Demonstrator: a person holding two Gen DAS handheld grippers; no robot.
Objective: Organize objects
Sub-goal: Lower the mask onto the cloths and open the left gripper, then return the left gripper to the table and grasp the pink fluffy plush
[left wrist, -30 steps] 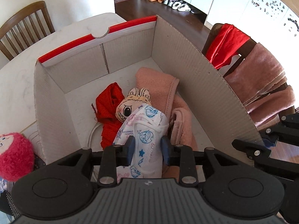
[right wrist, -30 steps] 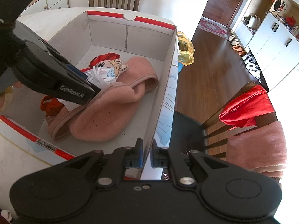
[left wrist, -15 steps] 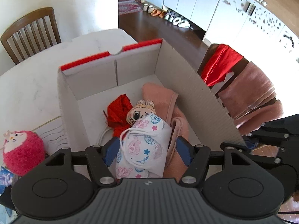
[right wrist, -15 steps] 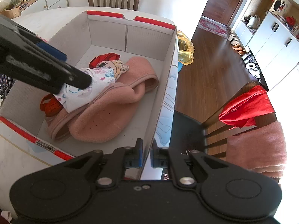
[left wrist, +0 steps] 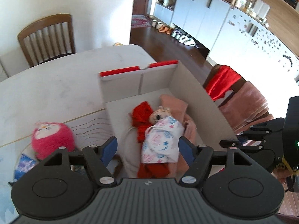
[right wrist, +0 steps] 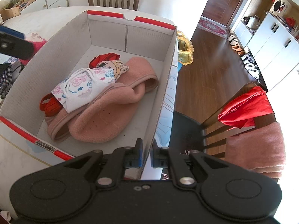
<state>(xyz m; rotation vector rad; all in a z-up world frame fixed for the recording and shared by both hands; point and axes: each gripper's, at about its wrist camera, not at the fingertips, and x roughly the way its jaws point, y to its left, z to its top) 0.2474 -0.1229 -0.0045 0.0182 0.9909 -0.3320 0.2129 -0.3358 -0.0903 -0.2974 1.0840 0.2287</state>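
— While the left tool (left wrist: 147,150) is hanging over the cardboard box (left wrist: 201,100) at the lower centre of the frame, how are its blue pads (left wrist: 109,148) sitting?

— They are standing wide apart, gripping nothing. Between and beyond them the printed white cloth (left wrist: 161,142) is lying inside the box, on top of a red garment (left wrist: 142,114) and against a pink fleece (left wrist: 173,104). A cartoon-faced soft toy (left wrist: 158,114) is peeking out at its upper edge.

— And the right tool (right wrist: 146,155)?

— At the bottom centre of its own view it is pinching the box's right-hand wall (right wrist: 164,93), one finger on each side, the gap between them narrow.

— Anything outside the box?

— A fuzzy pink plush (left wrist: 51,140) is sitting on the tabletop (left wrist: 56,85) at the left of the frame, just beside the box. A wooden chair (left wrist: 46,37) is standing at upper left, and a red cloth (right wrist: 244,108) is hanging over another chair at the right.
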